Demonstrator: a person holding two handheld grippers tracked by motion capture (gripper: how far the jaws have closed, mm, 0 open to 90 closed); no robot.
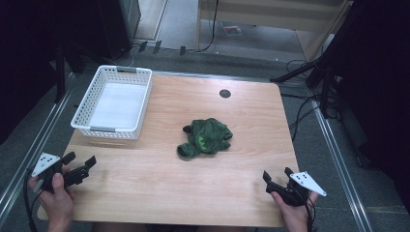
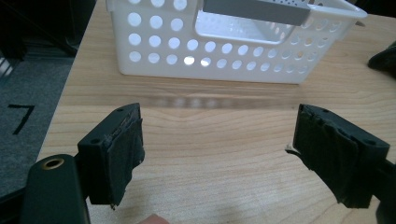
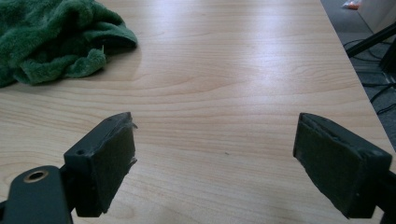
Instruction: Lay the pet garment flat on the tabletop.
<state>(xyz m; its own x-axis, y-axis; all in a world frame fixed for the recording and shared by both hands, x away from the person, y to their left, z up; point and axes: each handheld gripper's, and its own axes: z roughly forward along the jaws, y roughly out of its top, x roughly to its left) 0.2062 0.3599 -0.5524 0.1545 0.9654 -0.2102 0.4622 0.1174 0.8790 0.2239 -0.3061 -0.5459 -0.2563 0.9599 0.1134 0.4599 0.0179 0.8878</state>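
High view: two idle grippers, a green cloth and a white basket

High view looks down on a wooden table (image 1: 145,183) with a crumpled green cloth (image 1: 205,137) lying near its middle. Taking the cloth as the landmark, a white plastic basket (image 1: 92,126) with perforated walls sits well apart from it at the far left of the table. The basket's bottom is a plain pale sheet. A small dark round plug (image 1: 225,93) is set into the tabletop beyond the cloth, toward the far edge.

The left gripper (image 1: 80,166) is held by a hand (image 1: 55,198) at the near left corner of the table, well apart from the cloth, its jaws spread and holding nothing. The right gripper (image 1: 276,175) is held by the other hand (image 1: 295,212) at the near right edge, nearer to the cloth than the left one but still apart from it, jaws likewise spread and empty. Each gripper carries a grey three-cornered plate on top.

Left gripper view shows the two black jaws wide apart above bare wood, with the basket's near wall straight ahead and a dark edge of the cloth at the far right. Right gripper view shows its jaws wide apart over bare wood too, with the cloth at the upper left, ahead of the left-hand jaw.
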